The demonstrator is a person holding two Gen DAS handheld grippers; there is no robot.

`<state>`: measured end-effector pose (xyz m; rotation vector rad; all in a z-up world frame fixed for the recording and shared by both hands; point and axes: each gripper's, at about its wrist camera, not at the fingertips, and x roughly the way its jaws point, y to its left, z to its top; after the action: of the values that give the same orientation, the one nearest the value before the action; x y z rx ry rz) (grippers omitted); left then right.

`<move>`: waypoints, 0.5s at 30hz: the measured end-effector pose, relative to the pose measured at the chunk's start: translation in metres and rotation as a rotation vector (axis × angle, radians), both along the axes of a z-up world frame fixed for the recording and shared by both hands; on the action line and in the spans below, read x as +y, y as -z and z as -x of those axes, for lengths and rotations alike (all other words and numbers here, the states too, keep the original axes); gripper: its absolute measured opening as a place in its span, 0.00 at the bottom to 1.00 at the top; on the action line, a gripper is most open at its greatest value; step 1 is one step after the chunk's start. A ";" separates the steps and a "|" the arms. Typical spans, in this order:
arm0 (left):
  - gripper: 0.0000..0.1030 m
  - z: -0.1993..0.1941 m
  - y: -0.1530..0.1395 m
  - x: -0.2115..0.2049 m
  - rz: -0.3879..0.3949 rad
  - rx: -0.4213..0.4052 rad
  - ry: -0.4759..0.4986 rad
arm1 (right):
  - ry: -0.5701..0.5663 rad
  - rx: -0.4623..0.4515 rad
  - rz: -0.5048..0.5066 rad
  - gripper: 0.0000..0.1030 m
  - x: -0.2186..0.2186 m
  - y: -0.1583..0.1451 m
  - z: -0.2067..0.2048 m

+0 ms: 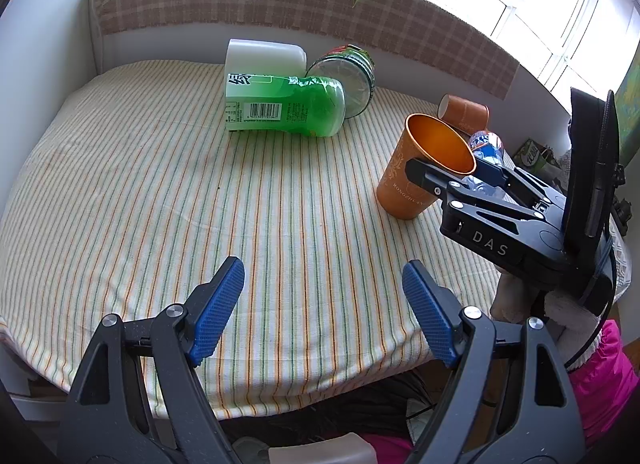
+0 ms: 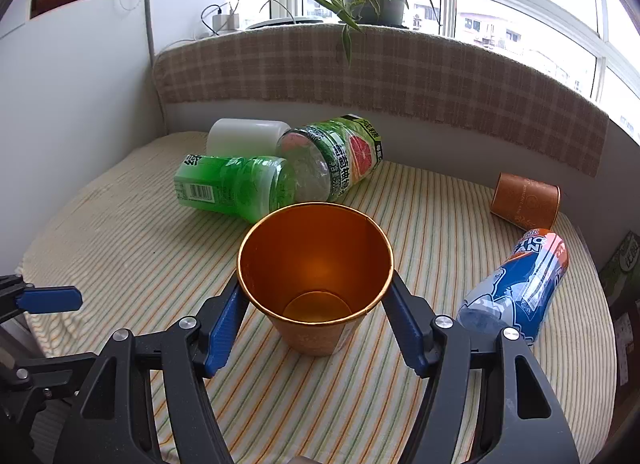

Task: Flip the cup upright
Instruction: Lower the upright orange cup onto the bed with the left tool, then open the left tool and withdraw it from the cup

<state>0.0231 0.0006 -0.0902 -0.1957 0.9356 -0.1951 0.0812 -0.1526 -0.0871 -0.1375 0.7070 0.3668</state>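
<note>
Both blue pads of the right gripper (image 2: pixel 316 328) flank the upright orange paper cup (image 2: pixel 316 280) on the striped tablecloth (image 2: pixel 120 248), touching its rim or nearly so, while the left gripper (image 1: pixel 324 312) hangs spread, near-left.

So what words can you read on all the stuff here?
"DAS": on the right gripper body.
"RONGZHUAN": on the upright orange cup, partly blurred.
Blue and orange bottle: big white letters, cut off, unclear.
Green bottle: barcode and Chinese print, too small.
Grapefruit bottle: Chinese characters, unreadable.
</note>
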 end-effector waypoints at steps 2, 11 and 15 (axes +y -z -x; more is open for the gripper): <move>0.81 0.000 0.000 0.000 0.001 0.000 0.000 | 0.000 0.002 -0.006 0.65 -0.001 0.001 0.001; 0.81 0.001 0.000 0.001 0.005 0.001 -0.003 | -0.006 0.041 -0.025 0.65 -0.003 0.007 0.004; 0.81 0.002 -0.002 0.002 0.005 -0.007 -0.002 | -0.001 0.062 -0.038 0.65 -0.007 0.010 0.008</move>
<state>0.0213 0.0023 -0.0878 -0.2005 0.9284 -0.1956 0.0728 -0.1596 -0.0967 -0.0912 0.7607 0.3861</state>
